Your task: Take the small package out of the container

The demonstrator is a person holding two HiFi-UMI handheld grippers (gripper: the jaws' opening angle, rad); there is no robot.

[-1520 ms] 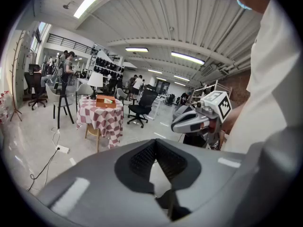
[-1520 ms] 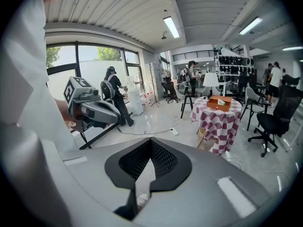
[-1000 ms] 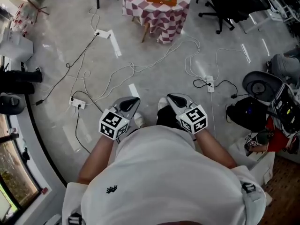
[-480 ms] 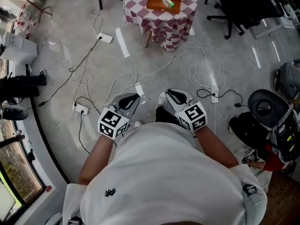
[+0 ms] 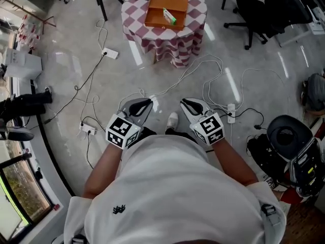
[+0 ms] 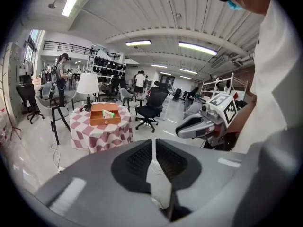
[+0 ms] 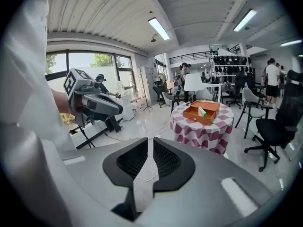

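A wide workroom with a glossy grey floor is spreading out below the person, and cables are trailing across it. At 12 o'clock in the head view, a round surface under a red-and-white checked cloth is standing well apart from the person. The orange container is sitting on it, open upward. The green-and-white package is lying inside, toward the container's 3 o'clock side. A black chair is standing at 2 o'clock.

The person is holding both tools low, close in front of the body, aiming them toward 12 o'clock. The left hand-held gripper is hanging at about 11 o'clock from the chest. Its jaws are pressing together with only a hairline seam between them, pinching nothing. The right hand-held gripper is hanging at about 1 o'clock, near the left one but apart from it. Its jaws are likewise pressing together and holding nothing. Neither is touching the surface, the container or the package. Each gripper view is showing these far off beyond the closed tips, with a white-shaded lamp standing just behind the surface.
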